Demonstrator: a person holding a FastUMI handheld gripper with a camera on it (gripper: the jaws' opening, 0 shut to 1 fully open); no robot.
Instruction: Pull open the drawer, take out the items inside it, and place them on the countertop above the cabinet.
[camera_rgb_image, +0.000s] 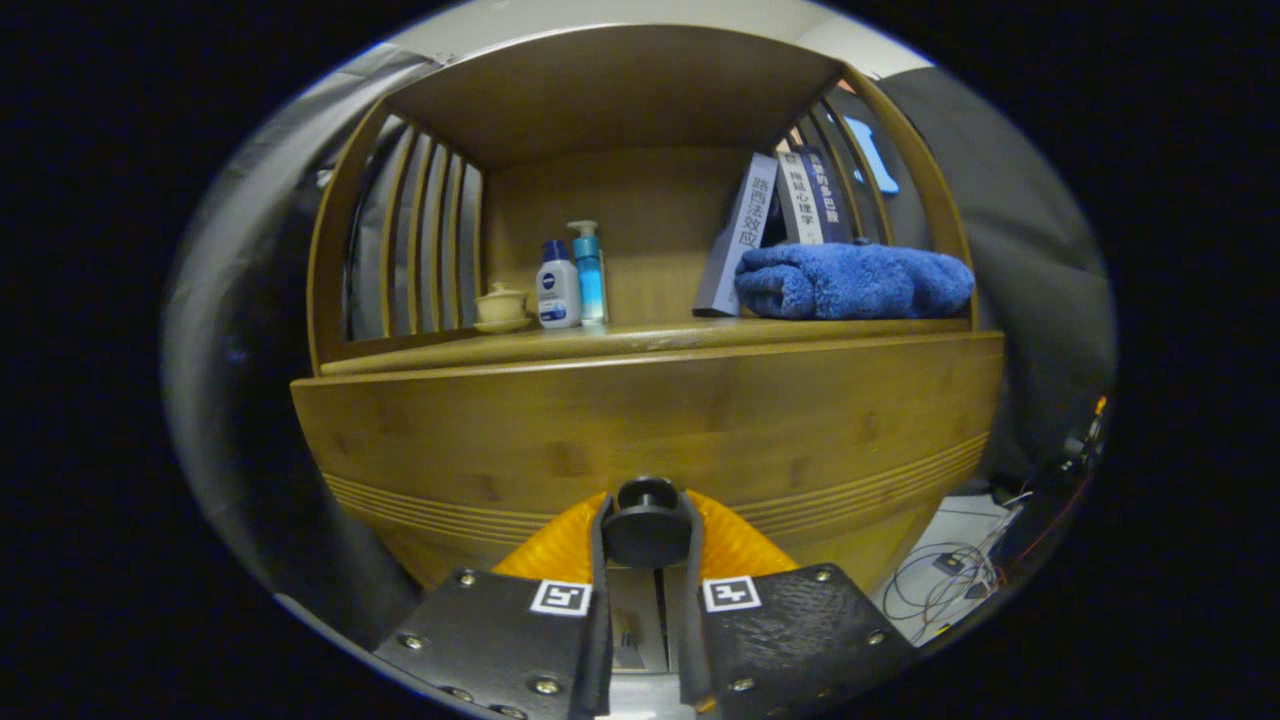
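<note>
Cabinet (650, 420) is filling the view ahead, drawer (700, 440) front looking closed. Towel (855, 282) is lying on the countertop (640, 340) at 1 o'clock, books (790, 205) leaning behind it; two bottles (572, 280) and a small cup (501, 306) standing at 11. Gripper (646, 535) fingers are pinching the black knob (646, 525) at 6.

I can't see inside the drawer (650, 420); its front hides the contents. The knob (645, 525) partly hides behind the fingers (598, 560).
</note>
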